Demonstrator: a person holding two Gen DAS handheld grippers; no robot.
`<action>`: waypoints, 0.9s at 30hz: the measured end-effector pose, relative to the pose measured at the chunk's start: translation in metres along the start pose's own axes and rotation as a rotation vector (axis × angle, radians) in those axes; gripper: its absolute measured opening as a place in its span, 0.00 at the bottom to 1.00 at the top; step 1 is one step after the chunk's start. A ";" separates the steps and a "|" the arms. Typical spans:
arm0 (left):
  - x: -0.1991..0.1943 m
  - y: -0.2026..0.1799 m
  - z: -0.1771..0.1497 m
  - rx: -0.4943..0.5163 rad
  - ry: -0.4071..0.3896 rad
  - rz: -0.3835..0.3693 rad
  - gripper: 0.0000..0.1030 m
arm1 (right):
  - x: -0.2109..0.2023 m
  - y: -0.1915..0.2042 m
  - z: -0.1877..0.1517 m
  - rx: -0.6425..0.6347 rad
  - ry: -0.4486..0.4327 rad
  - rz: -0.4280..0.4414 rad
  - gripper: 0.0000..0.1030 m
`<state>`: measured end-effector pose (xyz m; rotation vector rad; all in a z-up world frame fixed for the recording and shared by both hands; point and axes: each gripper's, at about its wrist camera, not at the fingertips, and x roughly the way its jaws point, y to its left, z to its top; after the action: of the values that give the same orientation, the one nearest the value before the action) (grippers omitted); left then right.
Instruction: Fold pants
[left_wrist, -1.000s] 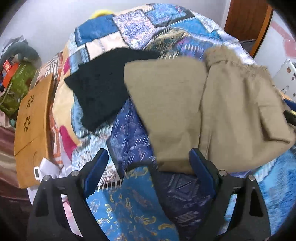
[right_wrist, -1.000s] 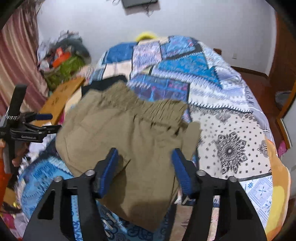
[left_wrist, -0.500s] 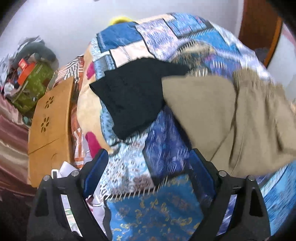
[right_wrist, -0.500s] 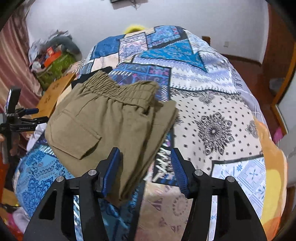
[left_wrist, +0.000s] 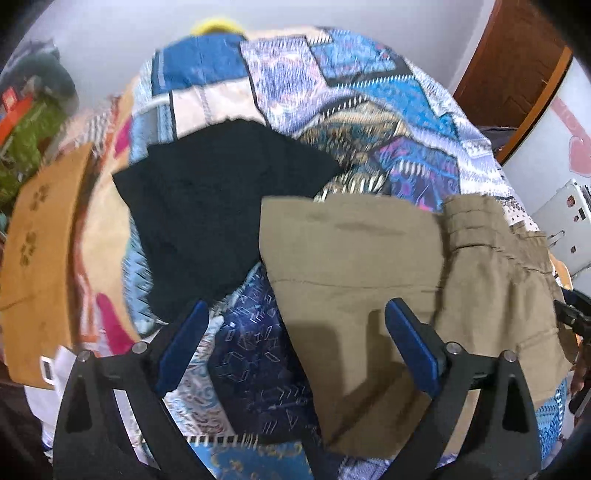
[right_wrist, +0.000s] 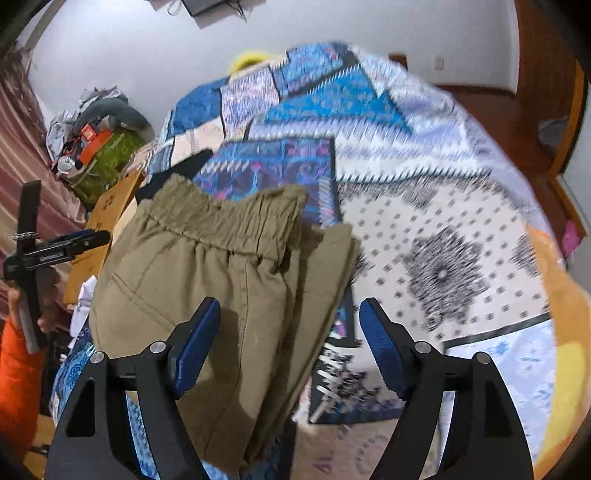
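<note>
Tan pants (left_wrist: 354, 266) lying folded on a bed (left_wrist: 388, 122) with a busy blue patchwork cover. Waistband (right_wrist: 225, 218) bunched at the far end in the right view, a back pocket seam showing on the left side. Folded leg part stacked under the right edge, sticking out a little.

Left gripper (left_wrist: 295, 343) wide open, holding nothing, hanging over the near left corner of the pants. Right blue pad (left_wrist: 410, 343) over tan cloth, left blue pad (left_wrist: 181, 347) over the dark blue patch of the cover beside the pants. Touching or just above: cannot tell. Shadow of the gripper falling on the cloth.

Right gripper (right_wrist: 290, 343) wide open too, empty. Left pad (right_wrist: 195, 347) over the pants, right pad (right_wrist: 380, 350) over the bare cover just past the pants' right edge. Near right edge of the pants between the two pads.

Black cloth (left_wrist: 221, 206) lying far and left of the pants in the left view, its corner tucked next to the tan edge. Brown board (left_wrist: 40, 254) with small flower cutouts at the left side of the bed. Pile of stuff with a green bag (right_wrist: 107, 162) far left by the wall. Left gripper (right_wrist: 55, 251) seen from the right view too, at the left edge, by an orange sleeve (right_wrist: 18, 373). Picture a bit blurry.
</note>
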<state>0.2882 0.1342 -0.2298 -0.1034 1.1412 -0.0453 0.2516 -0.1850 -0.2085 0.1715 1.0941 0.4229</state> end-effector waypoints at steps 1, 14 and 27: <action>0.006 0.001 -0.001 -0.004 0.013 -0.012 0.93 | 0.006 -0.002 0.000 0.017 0.014 0.016 0.72; 0.032 -0.002 0.003 -0.084 0.075 -0.186 0.61 | 0.021 -0.011 0.010 0.088 0.040 0.121 0.51; -0.019 0.005 0.005 -0.082 -0.065 -0.094 0.03 | 0.006 0.012 0.034 -0.027 -0.041 0.077 0.16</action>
<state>0.2851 0.1416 -0.2114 -0.2299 1.0729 -0.0784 0.2809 -0.1691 -0.1934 0.1982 1.0433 0.5003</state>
